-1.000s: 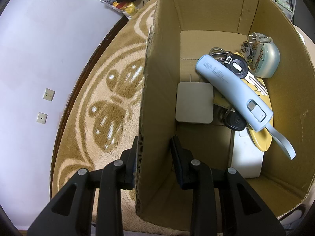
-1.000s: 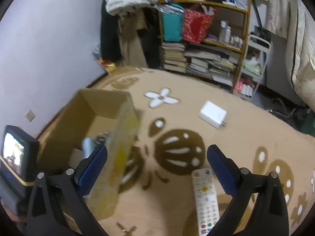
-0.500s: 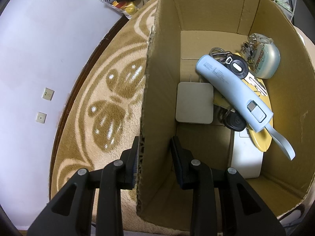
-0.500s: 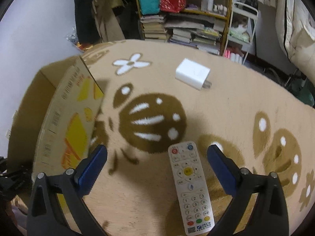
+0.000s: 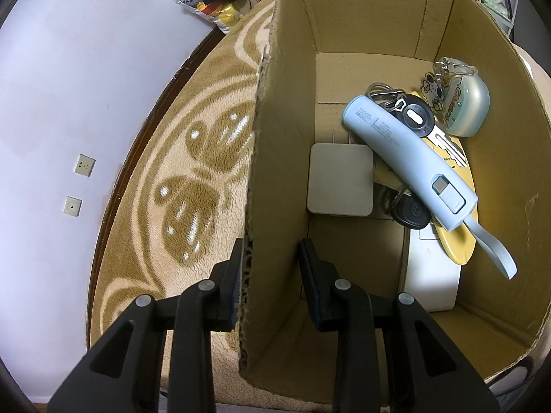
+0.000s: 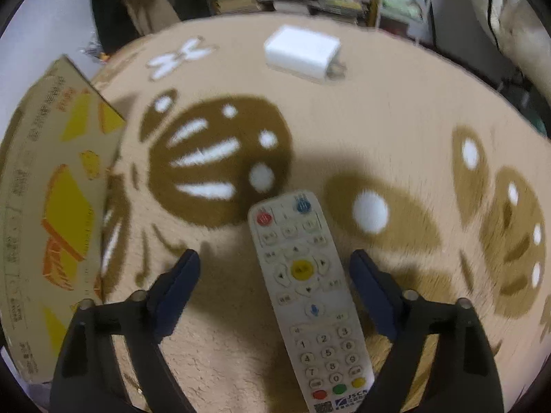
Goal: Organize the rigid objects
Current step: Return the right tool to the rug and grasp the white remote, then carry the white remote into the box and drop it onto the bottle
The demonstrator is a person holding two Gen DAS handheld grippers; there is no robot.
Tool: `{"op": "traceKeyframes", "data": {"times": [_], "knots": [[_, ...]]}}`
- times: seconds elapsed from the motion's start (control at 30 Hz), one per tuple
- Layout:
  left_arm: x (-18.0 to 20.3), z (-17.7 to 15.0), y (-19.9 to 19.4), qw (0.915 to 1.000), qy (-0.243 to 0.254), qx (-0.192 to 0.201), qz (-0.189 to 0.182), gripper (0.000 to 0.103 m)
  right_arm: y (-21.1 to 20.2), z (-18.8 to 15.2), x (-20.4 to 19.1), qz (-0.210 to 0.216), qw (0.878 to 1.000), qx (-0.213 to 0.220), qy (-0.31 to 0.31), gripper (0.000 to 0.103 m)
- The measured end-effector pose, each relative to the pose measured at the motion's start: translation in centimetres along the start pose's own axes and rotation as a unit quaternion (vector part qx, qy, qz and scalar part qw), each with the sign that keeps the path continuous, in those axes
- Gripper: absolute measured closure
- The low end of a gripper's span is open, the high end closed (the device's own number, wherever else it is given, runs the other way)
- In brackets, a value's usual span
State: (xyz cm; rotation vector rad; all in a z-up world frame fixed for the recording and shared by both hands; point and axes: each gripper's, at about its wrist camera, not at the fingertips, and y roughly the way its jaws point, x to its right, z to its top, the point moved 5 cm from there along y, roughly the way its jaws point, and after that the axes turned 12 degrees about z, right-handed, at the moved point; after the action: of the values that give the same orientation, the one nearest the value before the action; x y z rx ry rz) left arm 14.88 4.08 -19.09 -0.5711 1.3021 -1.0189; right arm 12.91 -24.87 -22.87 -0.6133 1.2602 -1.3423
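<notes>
1 cardboard box (image 5: pixel 344 17), corrugated, open top, on the plush tan rug (image 5: pixel 193 186) w/ brown & white pattern. Left gripper (image 5: pixel 272 268) straddles the box's left wall, one finger outside, one inside; outer pad touches the wall, inner one shows a gap, so can't tell if it's truly clamped.

Inside the box: 1 light-blue cylindrical power bank (image 5: pixel 406 158) w/ wrist strap, lying diagonally on top; 1 flat white square charger (image 5: pixel 339 182), prongs toward far wall; 2 black-headed keys (image 5: pixel 416 115) on metal rings; 1 pale-green rounded glossy case (image 5: pixel 465 106) w/ cartoon charm; 1 yellow flat oval piece (image 5: pixel 454 244); 1 white rectangular slab (image 5: pixel 432 282) underneath.

Right gripper (image 6: pixel 275 275) has its fingers wide apart, holding nothing, either side of 1 white plastic remote (image 6: pixel 310 292) lying lengthwise on the rug; can't tell if pads touch it. 1 white charger block (image 6: pixel 303 53) farther off, well apart. Box's printed outside at left.
</notes>
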Motion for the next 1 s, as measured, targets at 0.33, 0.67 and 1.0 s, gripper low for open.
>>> {"op": "traceKeyframes", "data": {"times": [0.33, 0.67, 1.0], "knots": [[0.0, 0.0, 0.0, 1.0, 0.0, 0.0, 0.0, 0.073, -1.1, -0.3, -0.1, -0.029, 0.999, 0.02, -0.025, 0.057], [0.0, 0.0, 0.0, 1.0, 0.0, 0.0, 0.0, 0.073, -3.9, 1.3, -3.6, 0.014, 0.994, 0.093, -0.058, 0.059], [0.0, 0.0, 0.0, 1.0, 0.0, 0.0, 0.0, 0.072, -6.0, 2.4, -7.6, 0.063, 0.984, 0.137, -0.094, 0.061]]}}
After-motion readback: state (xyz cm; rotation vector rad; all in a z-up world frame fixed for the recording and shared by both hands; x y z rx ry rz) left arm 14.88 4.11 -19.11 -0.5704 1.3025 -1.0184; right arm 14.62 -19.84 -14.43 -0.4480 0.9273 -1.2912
